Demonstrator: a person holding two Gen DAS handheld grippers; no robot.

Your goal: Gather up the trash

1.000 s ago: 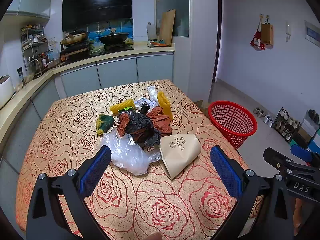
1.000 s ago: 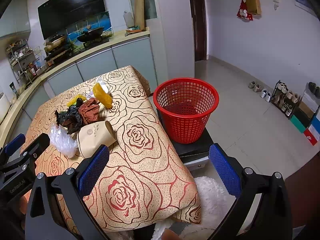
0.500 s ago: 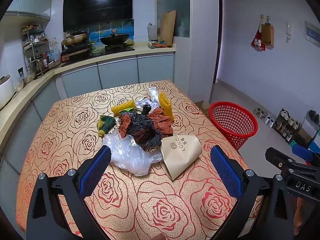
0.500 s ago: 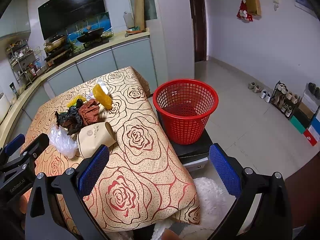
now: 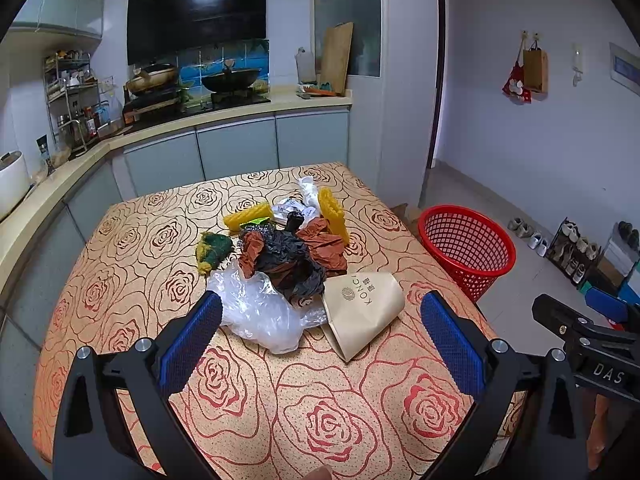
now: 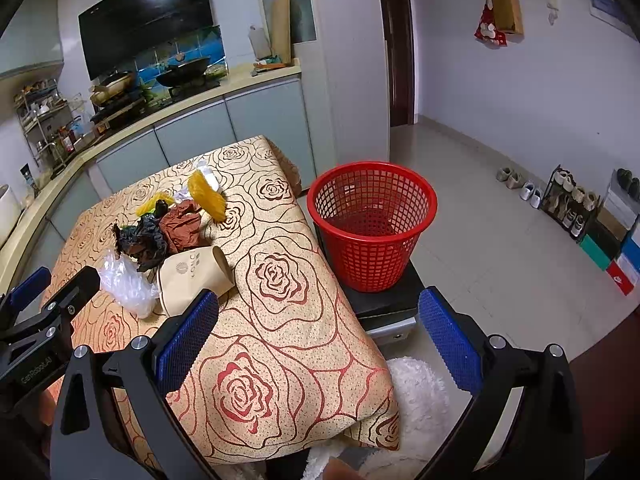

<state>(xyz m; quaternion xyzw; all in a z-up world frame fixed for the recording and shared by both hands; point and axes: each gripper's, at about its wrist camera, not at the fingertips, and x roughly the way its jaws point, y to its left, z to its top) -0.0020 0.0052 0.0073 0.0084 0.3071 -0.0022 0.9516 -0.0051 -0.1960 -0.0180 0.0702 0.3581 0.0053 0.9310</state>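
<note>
- Kitchen setting: a bench under a rose-patterned cloth fills the foreground, with grey cabinets and a stove behind it and a tiled floor to the right.
- Left tool is released, its blue pads spread wide and grasping nothing; it hangs above the near part of the bench, aimed at the trash heap.
- Right tool is likewise spread wide and empty, held over the bench's near right corner and facing the basket.
- Nearest the left tool lie a clear plastic bag and a tan paper bag, touching each other.
- Behind them sit crumpled black plastic, brown paper, a green-and-yellow sponge, two yellow ridged pieces and white scraps.
- Red mesh basket stands on a low dark stand just beside the bench's right edge; it looks empty.
- Judgement: collecting has not begun; this looks like the approach to a first pick.
- Next move likely calls for lowering the left tool onto the paper bag or plastic bag, clenching, then carrying it right to the basket.
</note>
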